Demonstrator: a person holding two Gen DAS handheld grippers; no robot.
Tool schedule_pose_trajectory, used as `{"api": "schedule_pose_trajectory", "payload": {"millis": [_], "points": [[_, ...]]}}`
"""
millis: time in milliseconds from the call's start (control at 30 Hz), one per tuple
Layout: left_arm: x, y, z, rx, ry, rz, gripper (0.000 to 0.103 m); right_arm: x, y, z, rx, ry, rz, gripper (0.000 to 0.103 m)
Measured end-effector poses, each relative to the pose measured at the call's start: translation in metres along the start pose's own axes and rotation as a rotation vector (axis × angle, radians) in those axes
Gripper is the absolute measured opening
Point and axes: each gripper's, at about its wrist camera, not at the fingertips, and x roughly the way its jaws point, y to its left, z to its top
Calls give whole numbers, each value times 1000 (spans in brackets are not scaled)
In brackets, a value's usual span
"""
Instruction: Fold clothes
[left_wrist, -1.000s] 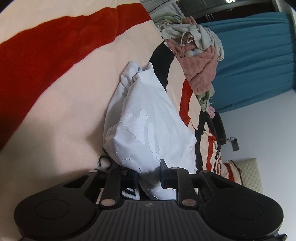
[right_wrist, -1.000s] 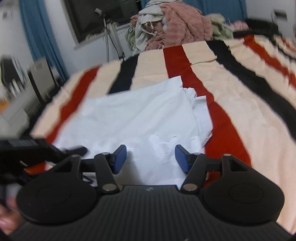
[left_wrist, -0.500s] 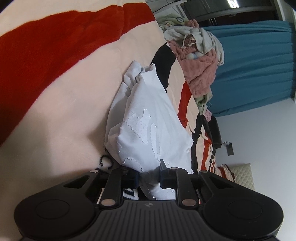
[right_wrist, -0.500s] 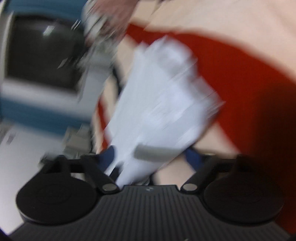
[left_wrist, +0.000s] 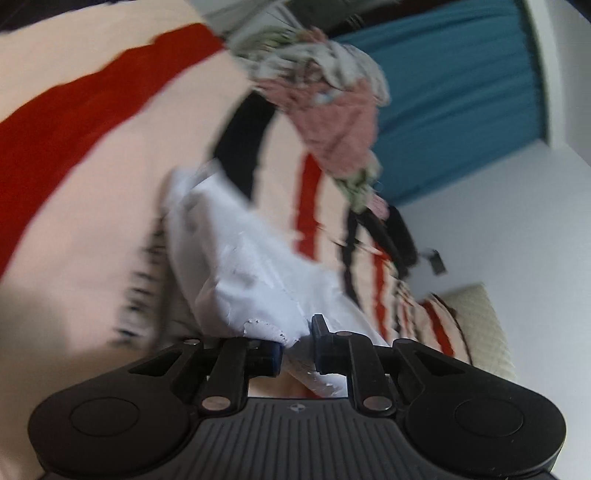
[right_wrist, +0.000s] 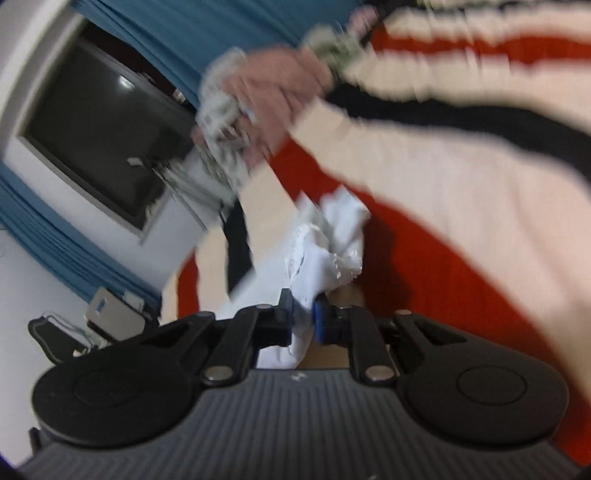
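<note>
A white garment (left_wrist: 251, 273) with a cracked white print hangs bunched over the striped bed. My left gripper (left_wrist: 297, 345) is shut on one edge of it, cloth pinched between the jaws. In the right wrist view the same white garment (right_wrist: 328, 251) is crumpled, and my right gripper (right_wrist: 303, 314) is shut on another edge of it. Both views are blurred by motion.
The striped cream, red and black blanket (left_wrist: 92, 155) covers the bed. A pile of pink and grey clothes (left_wrist: 332, 110) lies at the far end, also in the right wrist view (right_wrist: 258, 110). Blue curtains (left_wrist: 461, 96), a dark window (right_wrist: 99, 136) and a beige pillow (left_wrist: 476, 321) are around.
My right gripper was open above the flat garment; it has closed on an edge and swung it up. My left gripper kept its hold and lifted, bunching the cloth.
</note>
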Motion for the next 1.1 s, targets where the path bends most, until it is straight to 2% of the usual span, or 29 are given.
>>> {"api": "schedule_pose_trajectory", "payload": {"millis": [100,233,333,467,567,700,800,867,967,1033,1100], "points": [[3,-42,8,24,51,-40,17,-25,12,36,-1,-65,34,14],[42,-105,26,71,121,-21,17,-31,14,96,5,-89,50,14],[95,-145,46,106,165,7,17,1,5,146,1,-103,18,14],[189,-186,80,155,185,6,17,42,-7,211,-5,-121,-25,13],[261,-216,112,174,170,-38,16,74,-16,261,-11,-138,-55,13],[334,-250,143,261,109,-131,16,104,-10,313,-106,-266,-37,13],[374,-254,143,387,51,-166,17,122,-22,320,-181,-331,-44,14],[401,-232,130,432,58,-145,16,140,-44,309,-193,-313,-76,14],[425,-179,101,438,138,-60,15,167,-87,271,-147,-191,-163,14],[426,-147,83,457,193,-9,15,177,-114,243,-99,-109,-212,14],[420,-130,67,515,205,18,16,178,-134,217,-26,-47,-229,14]]}}
